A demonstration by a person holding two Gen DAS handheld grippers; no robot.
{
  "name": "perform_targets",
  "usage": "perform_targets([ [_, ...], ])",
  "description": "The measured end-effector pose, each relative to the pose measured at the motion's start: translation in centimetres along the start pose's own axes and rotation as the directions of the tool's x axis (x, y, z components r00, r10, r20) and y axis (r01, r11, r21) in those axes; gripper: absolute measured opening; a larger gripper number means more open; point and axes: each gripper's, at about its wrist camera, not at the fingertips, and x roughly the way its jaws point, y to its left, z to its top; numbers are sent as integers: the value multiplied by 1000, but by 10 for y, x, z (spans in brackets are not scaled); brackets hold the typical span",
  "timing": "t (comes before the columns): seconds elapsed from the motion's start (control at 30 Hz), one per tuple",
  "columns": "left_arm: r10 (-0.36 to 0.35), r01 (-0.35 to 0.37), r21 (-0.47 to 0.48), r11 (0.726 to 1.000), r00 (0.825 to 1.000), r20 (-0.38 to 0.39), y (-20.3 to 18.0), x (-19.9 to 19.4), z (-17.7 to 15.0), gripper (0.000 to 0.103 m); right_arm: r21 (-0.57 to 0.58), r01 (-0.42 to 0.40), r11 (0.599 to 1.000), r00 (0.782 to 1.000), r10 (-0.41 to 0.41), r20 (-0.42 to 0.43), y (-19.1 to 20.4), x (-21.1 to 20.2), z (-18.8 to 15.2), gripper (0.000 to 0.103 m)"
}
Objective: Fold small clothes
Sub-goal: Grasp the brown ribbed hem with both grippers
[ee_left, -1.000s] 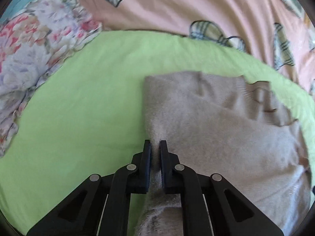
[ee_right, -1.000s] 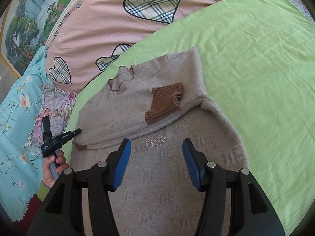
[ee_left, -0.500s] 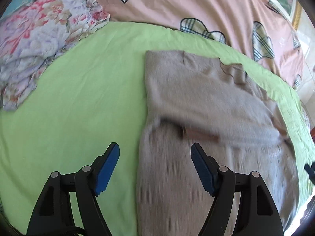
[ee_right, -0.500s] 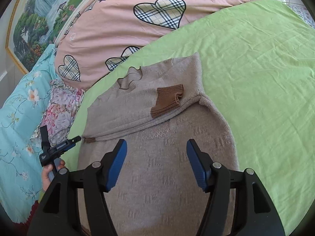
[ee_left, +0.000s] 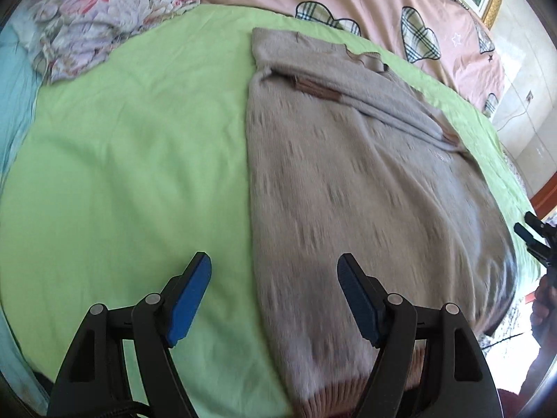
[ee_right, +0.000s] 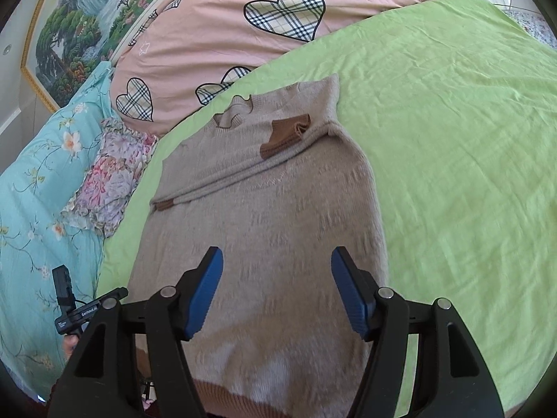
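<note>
We cannot see the sweater's [ee_right: 264, 230] hem fully; our claw arms cover it at the bottom edge. The sweater lies flat on the bed's green sheet [ee_right: 452, 139], sleeves folded across its chest, with a pink heart-print duvet [ee_right: 243, 35] and a floral pillow [ee_left: 90, 17] beyond. Our left claw [ee_left: 274, 299] and right claw [ee_right: 276, 292] both gape wide, holding nothing
</note>
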Motion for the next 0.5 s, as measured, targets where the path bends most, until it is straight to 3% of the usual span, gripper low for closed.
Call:
perform_targets([
  [0.17, -113, 113, 1, 994, 994, 9, -9, -11, -31, 70, 22, -7, 1000, 1000, 8, -18, -14, -12, -18, 66],
  [0.2, -126, 125, 3, 992, 992, 14, -12, -12, -36, 66, 28, -13, 1000, 1000, 14, -20, -17, -14, -20, 66],
  [0.27, -142, 142, 13, 990, 990, 16, -16, -13, -42, 45, 37, -22, 999, 999, 23, -28, -23, -18, -27, 66],
  [0.33, -153, 152, 23, 988, 988, 24, -18, -16, -47, 40, 32, -10, 999, 999, 11, -45, -27, -23, -35, 66],
  [0.5, -236, 236, -17, 972, 972, -5, -6, -16, -57, 42, -4, -33, 999, 992, 32, -121, -35, -31, -61, 66],
])
